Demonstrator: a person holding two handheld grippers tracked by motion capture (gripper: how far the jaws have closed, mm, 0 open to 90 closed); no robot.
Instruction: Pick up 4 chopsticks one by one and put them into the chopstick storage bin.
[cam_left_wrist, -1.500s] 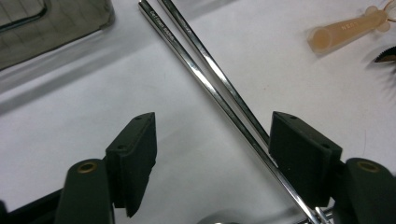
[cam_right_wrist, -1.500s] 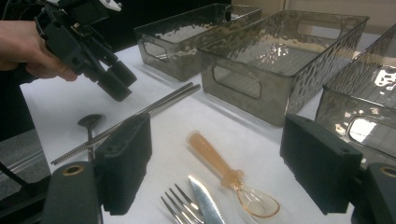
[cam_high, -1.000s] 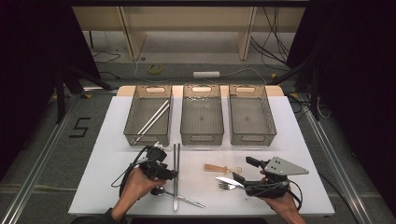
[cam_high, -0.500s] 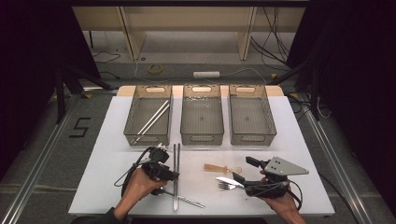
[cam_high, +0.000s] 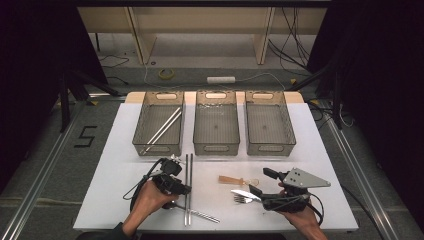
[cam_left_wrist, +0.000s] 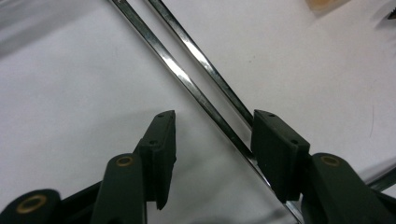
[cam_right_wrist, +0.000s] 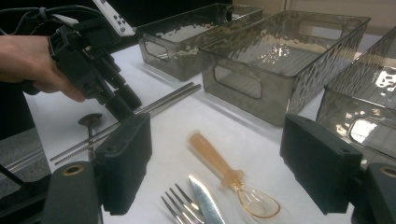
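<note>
Two long metal chopsticks (cam_high: 188, 185) lie side by side on the white table (cam_high: 115, 165). My left gripper (cam_high: 183, 189) is open and low over them. In the left gripper view one chopstick (cam_left_wrist: 184, 81) runs between the jaws of my left gripper (cam_left_wrist: 212, 144), and the other chopstick (cam_left_wrist: 205, 63) passes behind the right jaw. My right gripper (cam_high: 261, 183) stands open at the front right. Its own view, with the right gripper (cam_right_wrist: 215, 163), shows an amber plastic spoon (cam_right_wrist: 212, 154), a fork (cam_right_wrist: 180, 207) and a knife (cam_right_wrist: 205, 205) between the jaws and ahead of them.
Three clear bins stand in a row at the back; the left bin (cam_high: 159, 122) holds two more chopsticks, while the middle bin (cam_high: 216, 125) and right bin (cam_high: 270, 125) look empty. A metal spoon (cam_high: 197, 214) lies near the front edge.
My left gripper has crept right and slightly toward the front, onto the chopsticks. The right gripper has stayed where it was.
</note>
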